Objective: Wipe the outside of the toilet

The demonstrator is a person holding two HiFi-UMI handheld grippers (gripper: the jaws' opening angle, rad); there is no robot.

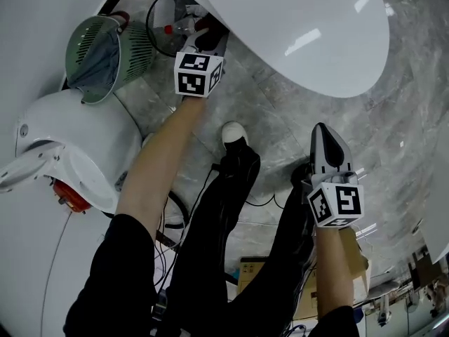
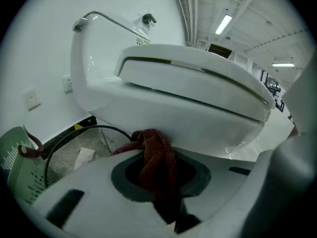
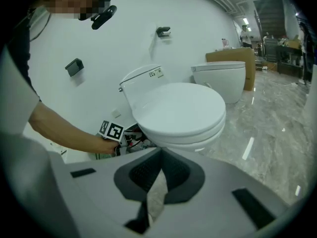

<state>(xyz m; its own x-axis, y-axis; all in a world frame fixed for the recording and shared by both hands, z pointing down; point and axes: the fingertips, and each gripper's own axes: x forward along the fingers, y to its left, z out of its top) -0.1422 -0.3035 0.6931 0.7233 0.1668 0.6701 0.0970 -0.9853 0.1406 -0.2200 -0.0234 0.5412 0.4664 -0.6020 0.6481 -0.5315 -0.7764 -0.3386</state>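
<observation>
The white toilet point(image 1: 302, 27) fills the top of the head view with its lid closed; its bowl point(image 2: 188, 113) looms over the left gripper view. My left gripper point(image 1: 205, 42) reaches low beside the bowl's underside, shut on a dark red knitted cloth point(image 2: 158, 167) that bunches between its jaws just below the bowl. I cannot tell whether the cloth touches the porcelain. My right gripper point(image 1: 327, 146) hangs back over the grey marble floor, away from the toilet point(image 3: 183, 108), jaws shut at the tips with nothing seen held.
A black wire basket point(image 2: 79, 155) and a green slatted bin point(image 1: 105, 48) stand against the wall left of the toilet. A second white fixture point(image 1: 70, 139) sits at left. Another toilet point(image 3: 223, 78) stands further back. The person's legs and a shoe point(image 1: 233, 133) are below, with cables on the floor.
</observation>
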